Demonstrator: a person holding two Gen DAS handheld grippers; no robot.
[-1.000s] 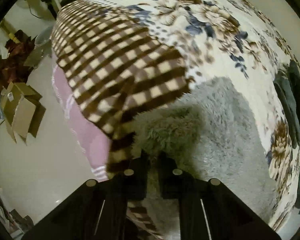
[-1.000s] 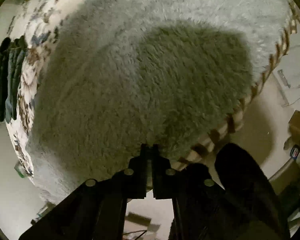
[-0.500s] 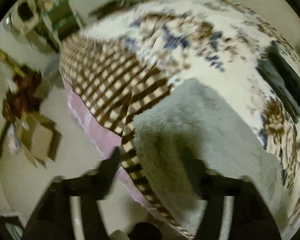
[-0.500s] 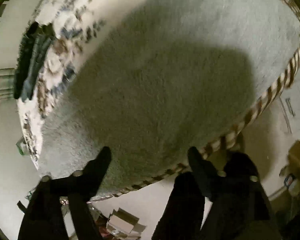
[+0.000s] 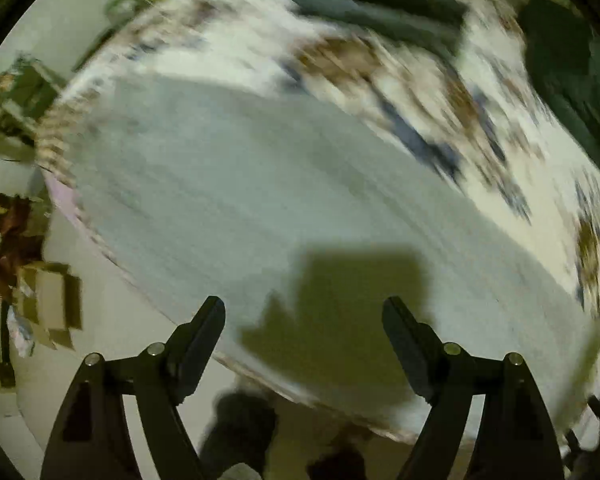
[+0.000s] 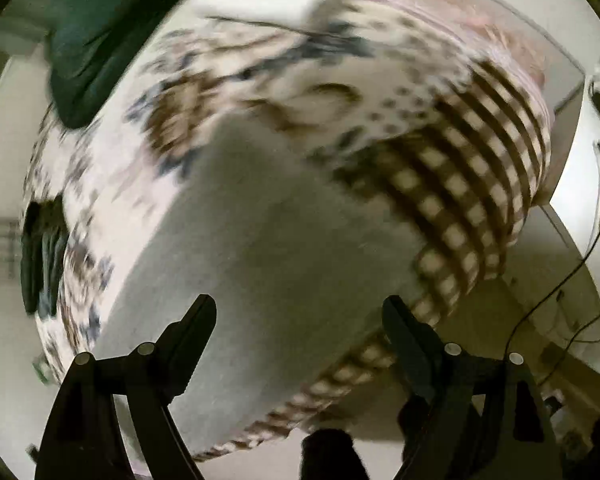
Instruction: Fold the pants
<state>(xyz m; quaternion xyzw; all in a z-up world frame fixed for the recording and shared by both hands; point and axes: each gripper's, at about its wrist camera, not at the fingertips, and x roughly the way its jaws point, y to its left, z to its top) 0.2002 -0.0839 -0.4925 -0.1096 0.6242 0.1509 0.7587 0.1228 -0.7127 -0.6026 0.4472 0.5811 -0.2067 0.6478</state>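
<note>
Fluffy light grey pants lie flat along the near edge of a bed; they also show in the right wrist view. My left gripper is open and empty, raised above the pants' near edge. My right gripper is open and empty, above the near part of the grey fabric. Both views are blurred by motion.
The bed has a floral cover with a brown checked border. Dark folded clothes lie at the far side, and a dark green pile sits beyond. Cardboard boxes and cables are on the floor.
Both grippers were shut on the grey pants a second ago. They have let go, opened wide and pulled back and up from the fabric; both cameras swing fast.
</note>
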